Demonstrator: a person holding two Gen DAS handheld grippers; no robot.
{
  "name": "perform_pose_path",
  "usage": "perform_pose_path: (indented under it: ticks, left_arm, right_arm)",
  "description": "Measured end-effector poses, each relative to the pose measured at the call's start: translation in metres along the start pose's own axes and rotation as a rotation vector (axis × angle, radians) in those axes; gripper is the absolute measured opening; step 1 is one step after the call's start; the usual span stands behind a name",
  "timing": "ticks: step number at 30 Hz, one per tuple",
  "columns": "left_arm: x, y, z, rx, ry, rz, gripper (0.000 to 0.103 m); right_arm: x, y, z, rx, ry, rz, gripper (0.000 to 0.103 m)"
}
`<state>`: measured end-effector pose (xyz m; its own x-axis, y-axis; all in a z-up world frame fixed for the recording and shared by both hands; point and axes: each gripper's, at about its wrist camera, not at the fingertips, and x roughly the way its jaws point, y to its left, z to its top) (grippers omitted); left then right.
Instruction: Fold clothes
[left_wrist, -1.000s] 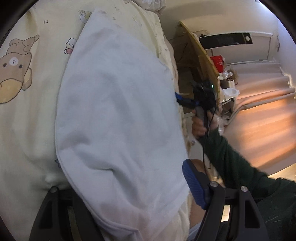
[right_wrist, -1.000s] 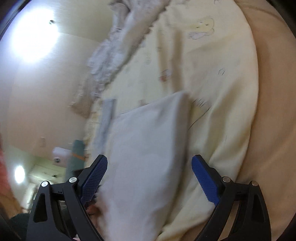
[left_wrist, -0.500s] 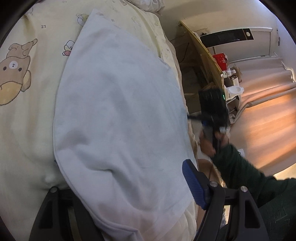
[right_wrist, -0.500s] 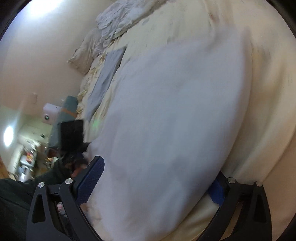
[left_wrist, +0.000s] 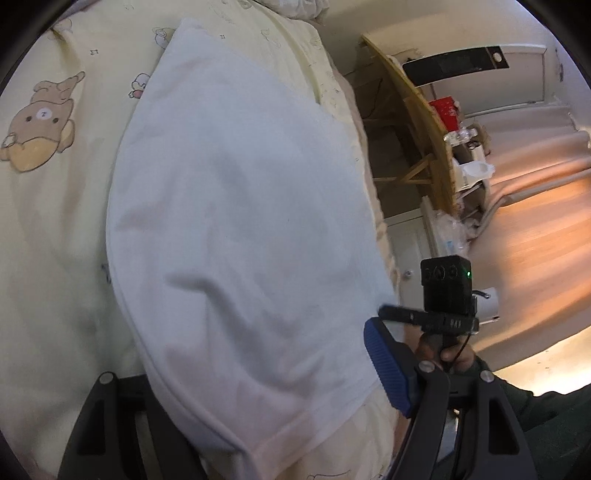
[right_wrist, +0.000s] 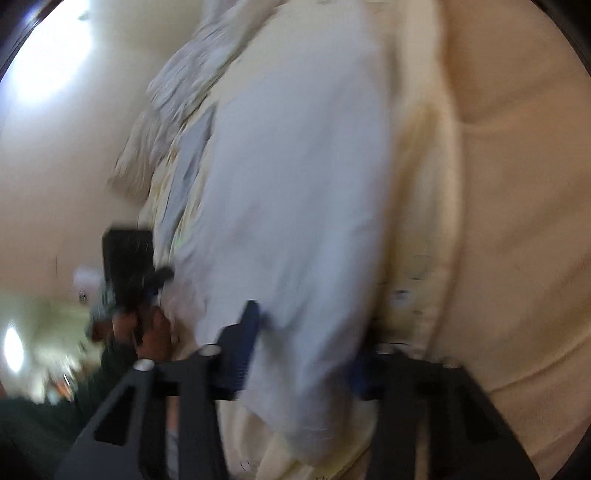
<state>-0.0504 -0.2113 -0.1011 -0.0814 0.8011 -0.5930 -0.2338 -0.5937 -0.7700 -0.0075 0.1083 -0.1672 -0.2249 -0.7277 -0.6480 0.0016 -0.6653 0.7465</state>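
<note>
A white folded garment lies on a pale yellow sheet printed with cartoon bears. My left gripper is open at the garment's near edge. Its right blue pad shows beside the cloth, and the cloth covers its left finger. My right gripper, held by a hand, sits at the garment's right edge. In the blurred right wrist view the garment runs between the fingers of my right gripper, which have drawn in onto its near edge. My left gripper shows there at the left.
A grey folded cloth and a crumpled white pile lie further up the bed. Beside the bed stands a wooden table with a red box and clutter. A dark green sleeve is at lower right.
The right gripper swung from the bed's far side to the garment's near right edge, and its fingers narrowed around the cloth. The left gripper stayed wide at the near edge.
</note>
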Motion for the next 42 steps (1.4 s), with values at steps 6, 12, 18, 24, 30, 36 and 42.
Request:
perform_pose_path:
  ticks: [6,12,18,24,30,36,42]
  left_arm:
    - [-0.003,0.011,-0.002,-0.083,-0.020,0.100,0.007]
    - [-0.054,-0.036,0.015,-0.094,-0.168,0.007,0.007]
    - [-0.124,-0.083,0.038,-0.133,-0.373,-0.116,0.007]
    - [-0.194,-0.116,0.077,-0.101,-0.477,-0.130,0.007]
    - [-0.277,-0.125,0.144,-0.035,-0.475,-0.004,0.007]
    - [-0.355,-0.082,0.230,-0.013,-0.480,0.112,0.007]
    - [-0.421,-0.022,0.305,0.043,-0.413,0.290,0.007]
  right_arm:
    - [-0.002,0.010,0.002,0.016,-0.038,-0.017,0.012]
    - [-0.053,0.065,0.019,-0.037,-0.187,0.093,0.010]
    - [-0.101,0.130,0.045,-0.073,-0.318,0.246,0.010]
    - [-0.128,0.204,0.078,-0.118,-0.382,0.382,0.010]
    - [-0.110,0.269,0.112,-0.163,-0.386,0.443,0.010]
    - [-0.036,0.337,0.179,-0.186,-0.330,0.473,0.010]
    - [0.045,0.405,0.232,-0.258,-0.295,0.471,0.010]
